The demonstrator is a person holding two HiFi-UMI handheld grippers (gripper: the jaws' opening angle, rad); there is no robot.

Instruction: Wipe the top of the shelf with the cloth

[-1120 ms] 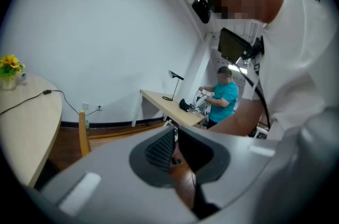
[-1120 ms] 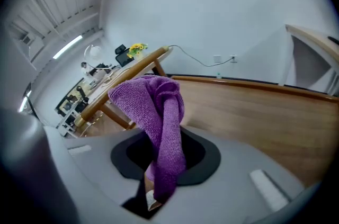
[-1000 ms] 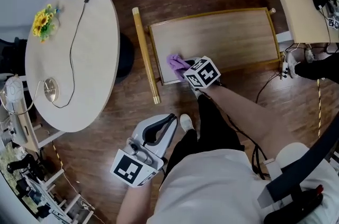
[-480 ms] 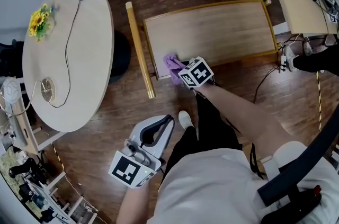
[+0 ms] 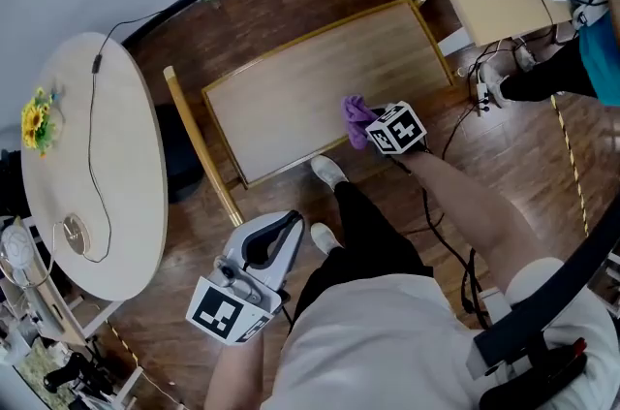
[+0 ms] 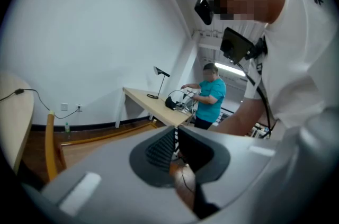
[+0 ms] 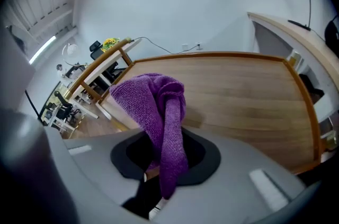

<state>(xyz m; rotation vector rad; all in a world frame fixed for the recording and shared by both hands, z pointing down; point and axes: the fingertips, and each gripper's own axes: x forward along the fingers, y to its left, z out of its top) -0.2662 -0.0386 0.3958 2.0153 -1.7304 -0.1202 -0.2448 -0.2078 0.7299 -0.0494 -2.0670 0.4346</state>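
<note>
On shelf top (image 5: pixel 291 98), right gripper (image 5: pixel 372 133) clamps purple cloth (image 5: pixel 355 114), seemingly touching it; left gripper (image 5: pixel 288 227) clenched, empty.

Head view steeply down on shelf (image 5: pixel 310 88), shared with low, close right gripper view.

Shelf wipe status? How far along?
Done: cloth is picked up, clamped in the right gripper. In hand: it is at the near edge of the shelf top, apparently mid-wipe. Left: unclear; the wood shows no wiped trace, so coverage can't be judged. Left gripper is shut, empty, off the shelf.
</note>
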